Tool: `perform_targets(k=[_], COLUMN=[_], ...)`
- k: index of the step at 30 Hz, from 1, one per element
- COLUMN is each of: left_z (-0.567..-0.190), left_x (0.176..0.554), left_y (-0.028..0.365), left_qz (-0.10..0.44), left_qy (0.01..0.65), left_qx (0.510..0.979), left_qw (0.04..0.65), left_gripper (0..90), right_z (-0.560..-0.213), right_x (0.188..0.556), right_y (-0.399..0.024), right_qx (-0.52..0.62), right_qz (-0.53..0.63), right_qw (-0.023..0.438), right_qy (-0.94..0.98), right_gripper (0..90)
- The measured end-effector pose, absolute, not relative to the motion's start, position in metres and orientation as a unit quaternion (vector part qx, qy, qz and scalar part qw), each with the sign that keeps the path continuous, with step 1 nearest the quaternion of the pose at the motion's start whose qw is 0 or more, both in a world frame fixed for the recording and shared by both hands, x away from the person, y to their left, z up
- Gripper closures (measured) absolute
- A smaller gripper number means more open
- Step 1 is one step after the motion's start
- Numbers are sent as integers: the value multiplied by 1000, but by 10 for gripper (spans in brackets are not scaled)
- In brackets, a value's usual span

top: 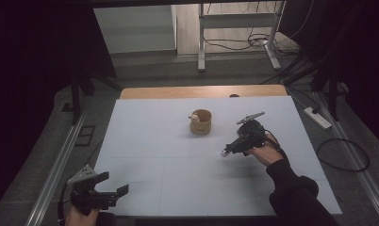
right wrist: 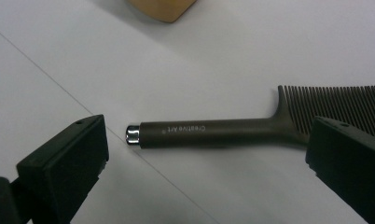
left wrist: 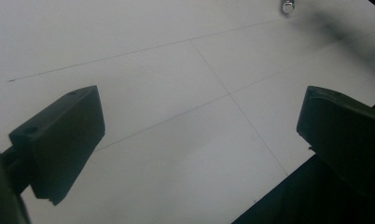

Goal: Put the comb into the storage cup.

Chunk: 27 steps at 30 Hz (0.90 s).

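Observation:
A dark comb (right wrist: 213, 132) with a silver end cap (right wrist: 132, 134) lies flat on the white table, its teeth (right wrist: 335, 103) to the right in the right gripper view. My right gripper (right wrist: 206, 151) hovers open over it, one jaw beyond the cap and the other over the teeth. From above, my right gripper (top: 232, 147) sits right of centre and covers most of the comb; the comb's cap (top: 224, 153) peeks out. My left gripper (top: 113, 182) rests open at the table's front left corner, holding nothing. My left gripper (left wrist: 204, 126) faces bare table, with the comb's cap (left wrist: 288, 6) far off.
A small wooden cup (top: 201, 122) stands mid-table just behind and left of the comb, with a pale object (top: 194, 116) at its rim; the wooden cup's base (right wrist: 162, 8) shows up close. The white table (top: 154, 155) has open room at left and front. Cables and a power strip (top: 317, 117) lie on the floor.

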<state>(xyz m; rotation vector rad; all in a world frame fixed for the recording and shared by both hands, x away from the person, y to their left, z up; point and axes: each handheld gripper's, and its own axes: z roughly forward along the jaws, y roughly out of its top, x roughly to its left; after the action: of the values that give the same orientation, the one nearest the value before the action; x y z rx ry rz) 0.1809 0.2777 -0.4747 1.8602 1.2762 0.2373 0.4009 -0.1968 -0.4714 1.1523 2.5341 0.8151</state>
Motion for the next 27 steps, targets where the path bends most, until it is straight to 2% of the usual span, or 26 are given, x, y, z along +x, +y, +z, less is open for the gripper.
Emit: perform_targets(k=[23,26,27], left_z=[-475,-475,-475], left_x=[182,182,182], left_y=[278,278,279], left_qz=[90,89,89], left_qy=[511,510,510], left_qx=[743,743,743], left_qw=[423,424,424], left_gripper=[15,15,15], right_z=[-477,-478,-478], right_x=[425,426,426], right_y=[-161,-158,-158], right_qx=[399,398,396], right_qz=[255,247,247], right_qw=[86,88,92], right_qy=[877,879,880], right_gripper=[0,56,112])
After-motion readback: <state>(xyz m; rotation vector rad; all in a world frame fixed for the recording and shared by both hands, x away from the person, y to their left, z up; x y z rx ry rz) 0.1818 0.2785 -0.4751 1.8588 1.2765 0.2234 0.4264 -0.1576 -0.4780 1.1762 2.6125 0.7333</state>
